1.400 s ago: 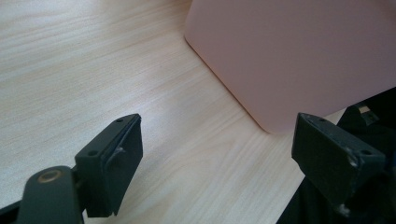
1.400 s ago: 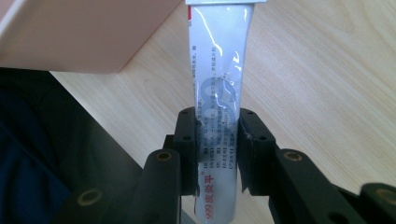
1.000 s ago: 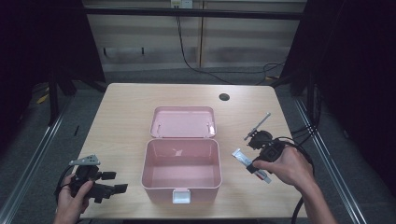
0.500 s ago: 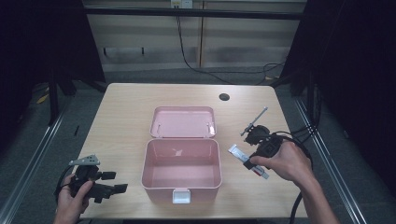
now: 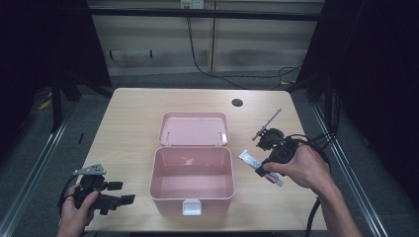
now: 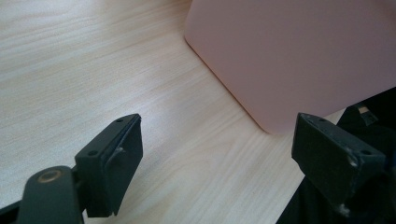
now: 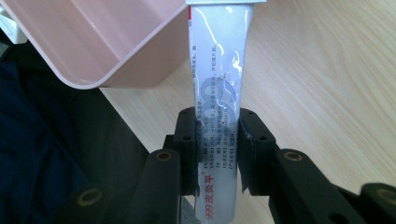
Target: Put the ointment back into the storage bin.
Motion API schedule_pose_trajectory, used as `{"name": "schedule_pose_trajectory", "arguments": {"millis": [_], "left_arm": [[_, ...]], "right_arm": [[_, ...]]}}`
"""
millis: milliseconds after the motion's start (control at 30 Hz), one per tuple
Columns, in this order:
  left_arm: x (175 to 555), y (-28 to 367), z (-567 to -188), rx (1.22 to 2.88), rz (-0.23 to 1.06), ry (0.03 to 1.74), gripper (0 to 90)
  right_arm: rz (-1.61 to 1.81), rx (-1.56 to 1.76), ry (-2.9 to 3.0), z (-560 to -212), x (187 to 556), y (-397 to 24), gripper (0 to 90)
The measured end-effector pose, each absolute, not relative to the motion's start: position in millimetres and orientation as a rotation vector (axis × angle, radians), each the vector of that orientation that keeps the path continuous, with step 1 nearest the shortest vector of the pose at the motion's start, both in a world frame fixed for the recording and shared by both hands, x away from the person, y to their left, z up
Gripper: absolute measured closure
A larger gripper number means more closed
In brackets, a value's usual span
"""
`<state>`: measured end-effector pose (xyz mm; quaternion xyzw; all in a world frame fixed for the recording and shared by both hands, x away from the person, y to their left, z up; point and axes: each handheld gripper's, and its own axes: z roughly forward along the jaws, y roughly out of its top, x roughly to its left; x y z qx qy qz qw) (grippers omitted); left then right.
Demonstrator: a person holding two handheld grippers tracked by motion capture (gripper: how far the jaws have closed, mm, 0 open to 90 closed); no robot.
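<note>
A pink plastic box (image 5: 191, 180) stands open on the wooden table, its lid (image 5: 193, 129) laid back behind it. My right gripper (image 5: 262, 167) is shut on a white tube of ointment (image 5: 251, 161), held just right of the box and a little above the table. In the right gripper view the tube (image 7: 219, 88) runs up between the two pads (image 7: 187, 149), past the box's corner (image 7: 107, 51). My left gripper (image 5: 121, 193) rests at the table's front left, open, with nothing between its jaws. In the left gripper view the box wall (image 6: 299, 51) lies ahead of the gripper (image 6: 215, 158).
A dark round hole (image 5: 237, 102) sits in the table (image 5: 128, 128) near its far edge. A cable (image 5: 316, 140) trails from the right gripper off the table's right side. Metal rails (image 5: 34, 163) run along both sides of the table.
My right gripper has lifted the tube a little off the table and carried it slightly toward the box. The left hand has kept still.
</note>
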<state>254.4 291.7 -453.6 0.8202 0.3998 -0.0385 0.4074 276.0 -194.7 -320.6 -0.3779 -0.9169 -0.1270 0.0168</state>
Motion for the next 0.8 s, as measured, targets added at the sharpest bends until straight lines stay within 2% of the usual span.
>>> {"name": "schedule_pose_trajectory", "arguments": {"millis": [367,800], "left_arm": [[254.5,291.7,-453.6,2.068,-0.097,1.008,16.5],[254.6,292.2,-453.4,2.069,-0.097,1.007,16.5]], "right_arm": [[-0.396,-1.180,-2.852,-313.9,279.7,-187.0,71.9],[-0.374,-0.955,-2.927,-309.0,279.5,-190.6,71.9]]}}
